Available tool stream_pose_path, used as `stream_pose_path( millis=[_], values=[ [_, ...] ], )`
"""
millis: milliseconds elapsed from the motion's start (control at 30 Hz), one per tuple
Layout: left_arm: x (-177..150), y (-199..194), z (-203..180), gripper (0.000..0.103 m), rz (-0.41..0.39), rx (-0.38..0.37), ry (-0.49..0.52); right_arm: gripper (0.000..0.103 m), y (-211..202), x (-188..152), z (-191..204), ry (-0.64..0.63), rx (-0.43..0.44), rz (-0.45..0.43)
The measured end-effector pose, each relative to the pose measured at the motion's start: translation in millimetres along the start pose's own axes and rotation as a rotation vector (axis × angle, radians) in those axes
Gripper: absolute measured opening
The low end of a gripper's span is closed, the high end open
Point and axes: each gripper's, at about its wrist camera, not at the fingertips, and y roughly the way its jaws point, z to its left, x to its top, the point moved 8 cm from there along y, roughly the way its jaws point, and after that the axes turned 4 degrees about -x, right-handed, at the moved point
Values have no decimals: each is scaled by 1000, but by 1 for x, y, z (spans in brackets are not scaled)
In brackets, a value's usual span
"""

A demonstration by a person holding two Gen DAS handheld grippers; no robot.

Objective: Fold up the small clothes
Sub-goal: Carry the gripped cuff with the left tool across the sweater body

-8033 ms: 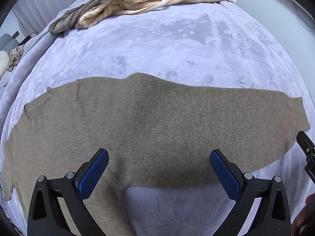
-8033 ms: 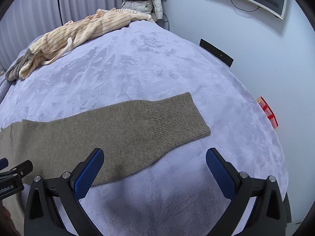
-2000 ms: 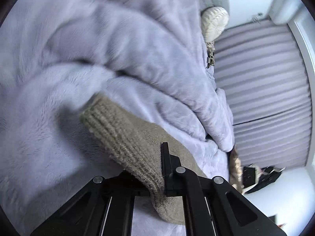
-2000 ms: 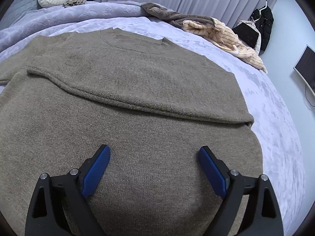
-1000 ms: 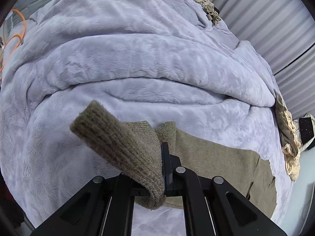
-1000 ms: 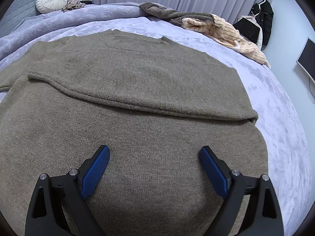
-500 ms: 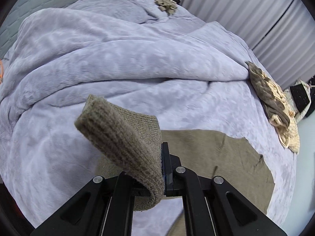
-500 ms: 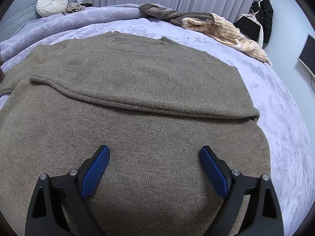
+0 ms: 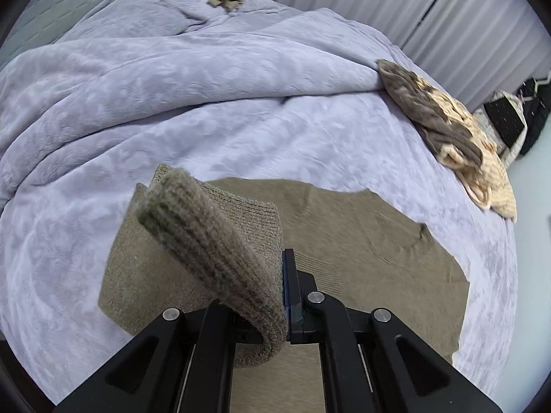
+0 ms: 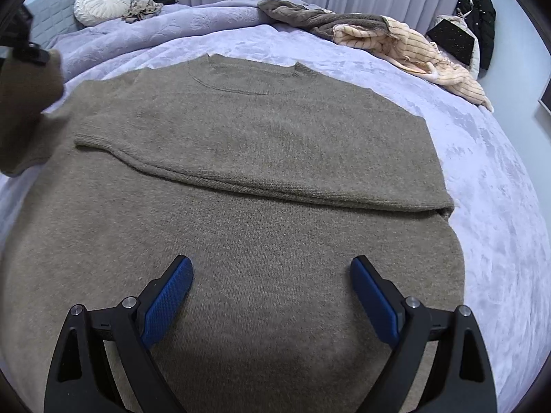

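Observation:
A brown knit sweater (image 10: pixel 268 179) lies flat on the lilac bed cover, neck to the far side, with its right sleeve folded across the chest. My left gripper (image 9: pixel 280 304) is shut on the ribbed cuff of the left sleeve (image 9: pixel 206 247) and holds it raised above the sweater body (image 9: pixel 372 247). That raised sleeve (image 10: pixel 27 103) also shows at the left edge of the right wrist view. My right gripper (image 10: pixel 272 292) is open and empty, hovering over the sweater's lower part.
The lilac bed cover (image 9: pixel 172 86) is bunched in thick folds toward the headboard. A pile of striped cream and grey-brown clothes (image 10: pixel 378 38) lies at the far edge. A round white cushion (image 10: pixel 101 3) sits by the grey headboard. A dark jacket (image 10: pixel 482 20) hangs at right.
My left gripper has carried the sleeve cuff up and in over the sweater body; the sleeve now enters the right wrist view at left. The right gripper stays open and nearly still.

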Motion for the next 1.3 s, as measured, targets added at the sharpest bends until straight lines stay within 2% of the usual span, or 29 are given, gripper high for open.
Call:
stream_pose_path(
  millis=[500, 1000, 1300],
  values=[
    [-47, 11, -134, 7, 27, -33, 233, 94, -36, -15, -38, 16, 24, 3],
    [-101, 35, -223, 7, 91, -76, 393, 94, -51, -29, -58, 22, 28, -26],
    [-126, 45, -263, 7, 120, -91, 487, 94, -57, -30, -73, 23, 11, -47]
  ],
)
